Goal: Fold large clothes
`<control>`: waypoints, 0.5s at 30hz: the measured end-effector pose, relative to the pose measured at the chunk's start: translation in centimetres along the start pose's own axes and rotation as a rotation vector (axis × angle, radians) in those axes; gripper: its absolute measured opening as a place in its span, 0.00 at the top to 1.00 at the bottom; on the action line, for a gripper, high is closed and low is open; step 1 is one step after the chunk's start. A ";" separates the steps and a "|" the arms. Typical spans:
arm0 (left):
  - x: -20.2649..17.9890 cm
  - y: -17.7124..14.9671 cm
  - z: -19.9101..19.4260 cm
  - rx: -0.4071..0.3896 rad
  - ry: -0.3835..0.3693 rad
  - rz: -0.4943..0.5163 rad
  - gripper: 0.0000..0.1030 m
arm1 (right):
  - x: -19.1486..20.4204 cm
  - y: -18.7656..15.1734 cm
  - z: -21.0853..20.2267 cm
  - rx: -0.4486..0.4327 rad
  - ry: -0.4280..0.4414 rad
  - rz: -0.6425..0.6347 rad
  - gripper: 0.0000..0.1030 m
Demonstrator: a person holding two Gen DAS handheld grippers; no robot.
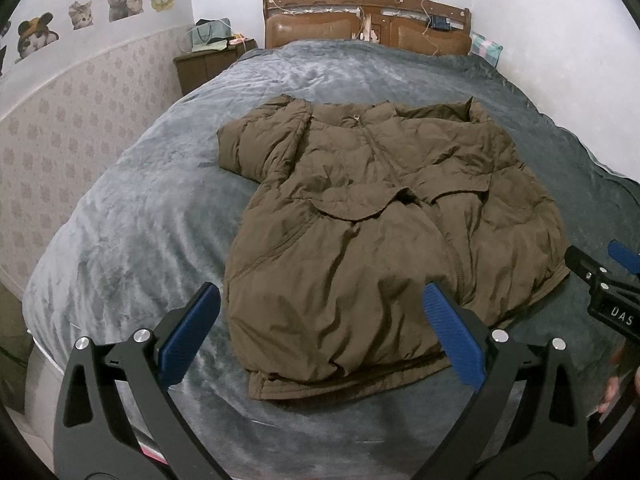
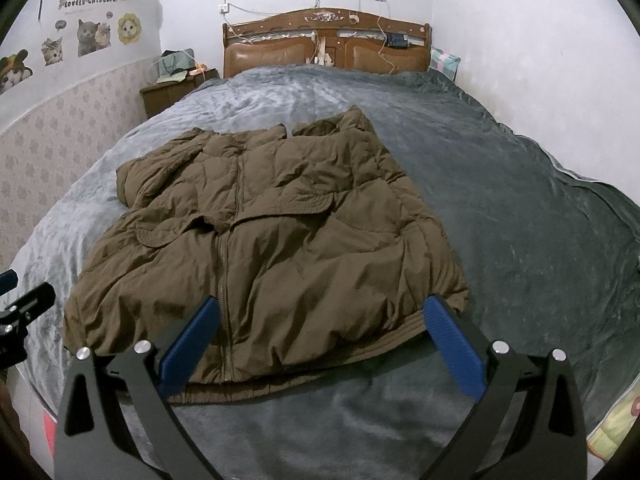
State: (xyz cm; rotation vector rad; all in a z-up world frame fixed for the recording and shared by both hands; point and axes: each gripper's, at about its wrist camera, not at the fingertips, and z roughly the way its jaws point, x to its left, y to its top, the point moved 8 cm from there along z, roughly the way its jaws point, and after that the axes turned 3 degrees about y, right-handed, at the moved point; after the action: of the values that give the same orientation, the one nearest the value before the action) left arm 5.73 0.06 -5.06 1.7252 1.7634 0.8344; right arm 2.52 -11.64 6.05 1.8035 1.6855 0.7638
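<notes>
An olive-brown padded jacket (image 1: 372, 216) lies front up on the grey bed blanket (image 1: 132, 208), zip closed, sleeves folded in over the chest, hem toward me. My left gripper (image 1: 322, 300) is open and empty, held above the hem's left part. My right gripper (image 2: 320, 312) is open and empty, held above the hem's right part of the jacket (image 2: 280, 240). The right gripper also shows at the right edge of the left wrist view (image 1: 608, 272). The left gripper shows at the left edge of the right wrist view (image 2: 20, 304).
A wooden headboard (image 1: 366, 20) stands at the far end of the bed. A wooden nightstand (image 1: 208, 60) with bags on it stands at the far left by the wall. The blanket (image 2: 520, 220) spreads wide to the jacket's right.
</notes>
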 end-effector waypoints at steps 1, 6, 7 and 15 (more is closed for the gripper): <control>-0.1 -0.4 0.4 0.042 -0.011 -0.009 0.03 | 0.1 0.0 0.0 -0.001 -0.001 0.000 0.02; -0.1 -0.6 0.5 0.056 -0.012 -0.010 0.03 | 0.1 0.1 0.1 0.001 -0.005 -0.004 0.01; -0.1 -0.6 0.6 0.059 -0.014 -0.011 0.03 | 0.1 0.1 0.1 0.002 -0.006 -0.004 0.01; -0.1 -0.7 1.1 0.078 -0.009 -0.003 0.03 | -0.2 0.0 0.5 0.008 -0.010 -0.005 0.01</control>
State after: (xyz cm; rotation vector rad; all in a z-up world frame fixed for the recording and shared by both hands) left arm 6.07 0.04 -6.36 1.7728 1.8138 0.7656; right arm 2.86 -11.80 5.71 1.8052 1.6886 0.7455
